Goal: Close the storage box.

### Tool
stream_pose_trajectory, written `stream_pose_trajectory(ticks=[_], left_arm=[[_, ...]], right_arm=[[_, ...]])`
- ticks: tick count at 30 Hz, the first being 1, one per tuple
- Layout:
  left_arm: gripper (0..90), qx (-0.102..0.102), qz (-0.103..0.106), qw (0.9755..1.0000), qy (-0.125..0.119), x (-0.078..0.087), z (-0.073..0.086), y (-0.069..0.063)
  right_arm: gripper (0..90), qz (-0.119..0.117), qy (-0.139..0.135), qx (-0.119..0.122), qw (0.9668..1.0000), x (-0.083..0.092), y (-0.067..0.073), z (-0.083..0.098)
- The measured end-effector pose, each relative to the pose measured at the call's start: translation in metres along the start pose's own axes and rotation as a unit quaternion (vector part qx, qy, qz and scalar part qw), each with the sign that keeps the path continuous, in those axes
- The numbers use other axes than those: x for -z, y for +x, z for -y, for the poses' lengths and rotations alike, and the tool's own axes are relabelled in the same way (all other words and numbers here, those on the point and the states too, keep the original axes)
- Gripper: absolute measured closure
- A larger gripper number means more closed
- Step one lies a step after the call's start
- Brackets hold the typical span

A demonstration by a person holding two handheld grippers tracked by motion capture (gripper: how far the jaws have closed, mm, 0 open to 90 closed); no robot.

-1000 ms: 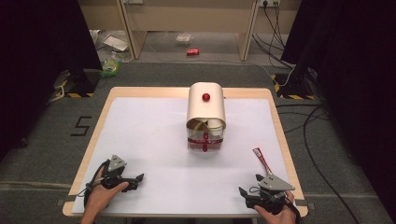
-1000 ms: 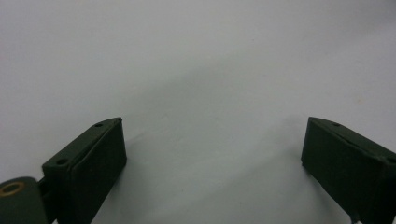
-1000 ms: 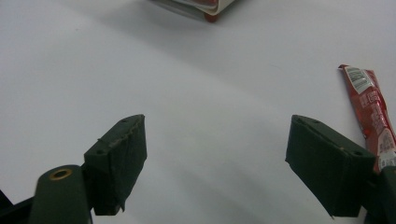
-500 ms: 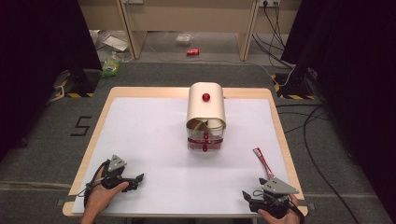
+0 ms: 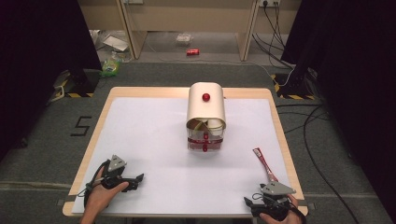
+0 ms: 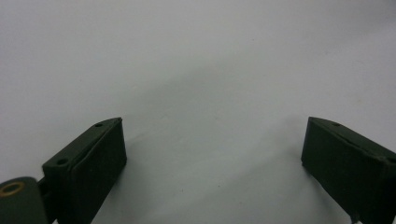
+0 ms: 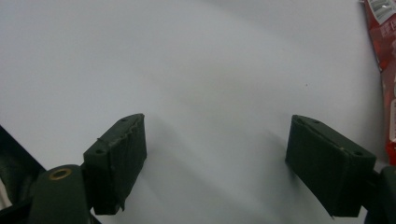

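A cream rounded cover (image 5: 206, 106) with a red knob stands at the middle of the white table (image 5: 154, 135). A clear box with red parts (image 5: 205, 141) shows under its front. A red sachet (image 5: 263, 163) (image 7: 385, 60) lies flat at the right. My left gripper (image 5: 137, 179) (image 6: 212, 161) rests near the front left edge, jaws open over bare table. At the front right edge, my right gripper (image 5: 248, 202) (image 7: 215, 161) is open too and holds nothing, with the sachet just off to its right.
The table's wooden rim (image 5: 279, 130) frames the white top. Beyond it lie grey floor, cables (image 5: 308, 126) at the right, and litter with a red can (image 5: 192, 52) near the far shelving.
My right gripper has drawn back a little toward the near edge of the table. The left gripper has not moved.
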State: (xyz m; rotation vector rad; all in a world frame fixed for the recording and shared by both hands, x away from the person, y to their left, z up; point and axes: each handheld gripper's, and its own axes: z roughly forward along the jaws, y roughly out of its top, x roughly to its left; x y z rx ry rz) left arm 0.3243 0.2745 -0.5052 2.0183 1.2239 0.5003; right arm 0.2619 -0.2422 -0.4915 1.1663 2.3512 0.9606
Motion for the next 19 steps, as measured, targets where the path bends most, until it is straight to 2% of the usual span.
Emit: stream_pose_trajectory(ticks=[5,19], left_arm=[[5.9,0.000,0.000,1.0000,0.000,0.0000,0.0000,0.0000],[5.8,0.000,0.000,1.0000,0.000,-0.0001,0.0000,0.0001]], right_arm=[[20.4,-0.005,-0.011,0.002,0.9999,0.0014,-0.0019,0.0052],[19.6,-0.005,-0.018,0.005,0.9998,0.0008,-0.0022,0.0067]])
